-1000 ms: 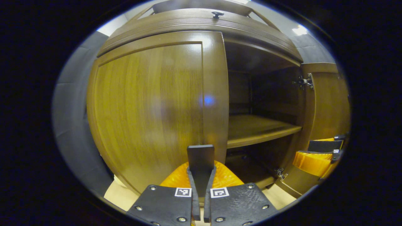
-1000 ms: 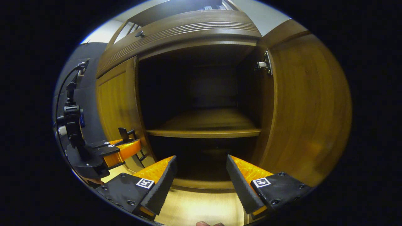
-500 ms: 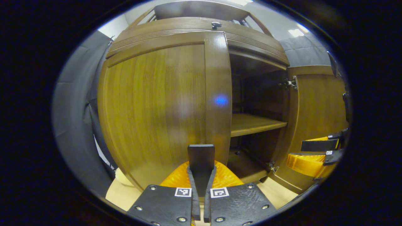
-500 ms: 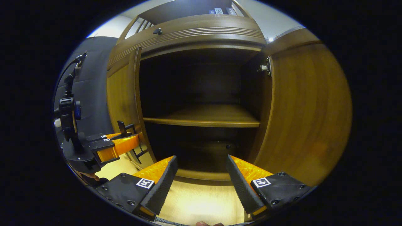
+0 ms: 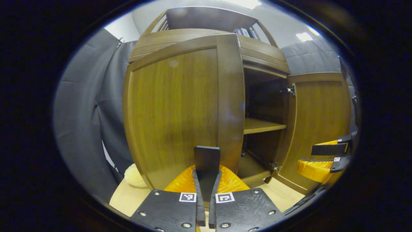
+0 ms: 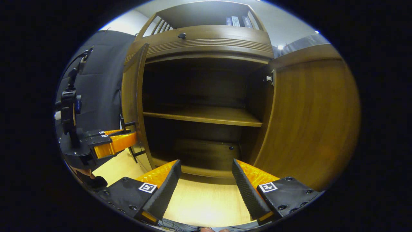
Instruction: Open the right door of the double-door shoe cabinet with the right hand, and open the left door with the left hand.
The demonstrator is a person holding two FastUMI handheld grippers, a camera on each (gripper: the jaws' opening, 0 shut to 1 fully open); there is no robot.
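Jaws of your left gripper pinch the left door; your right gripper gapes. Two doors open, right door wide; one shelf.

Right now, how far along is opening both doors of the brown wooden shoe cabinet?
Done: the right wooden door stands wide open, and the right gripper is open and clear of it. In hand: the left gripper, shut on the left wooden door, which is partly open. Left: swinging it wide.
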